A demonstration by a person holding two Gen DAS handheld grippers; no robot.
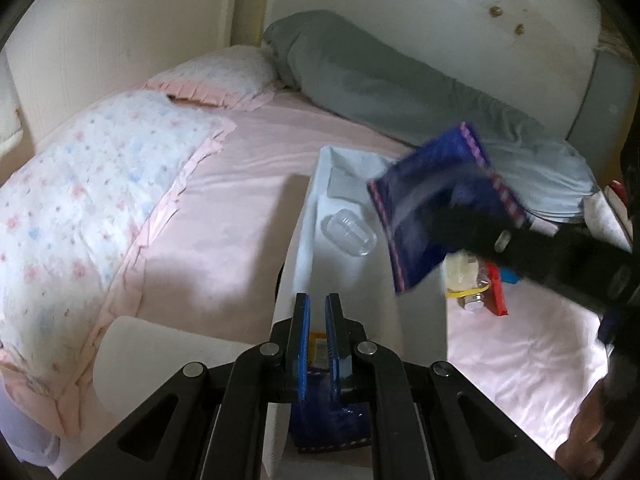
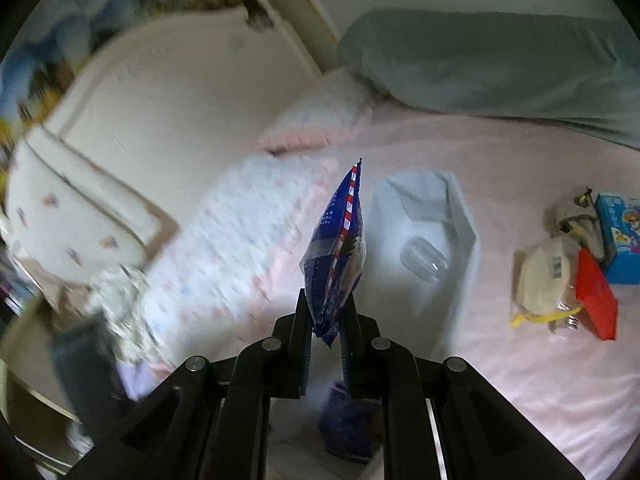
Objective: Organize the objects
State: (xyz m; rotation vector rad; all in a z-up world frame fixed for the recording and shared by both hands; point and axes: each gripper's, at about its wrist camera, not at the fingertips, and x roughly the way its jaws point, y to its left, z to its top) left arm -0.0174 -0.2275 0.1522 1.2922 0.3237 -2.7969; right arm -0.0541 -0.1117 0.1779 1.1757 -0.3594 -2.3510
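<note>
A white open box lies on the pink bed, with a clear plastic cup inside; both also show in the right wrist view, the box and the cup. My right gripper is shut on a blue snack packet and holds it in the air above the box; the packet also shows in the left wrist view. My left gripper hovers over the box's near end, jaws narrowly apart, holding nothing. Another blue packet lies in the box under it.
A pile of loose items lies right of the box: a red packet, a cream bag and a blue carton. Floral pillows lie at left, a grey bolster along the back wall.
</note>
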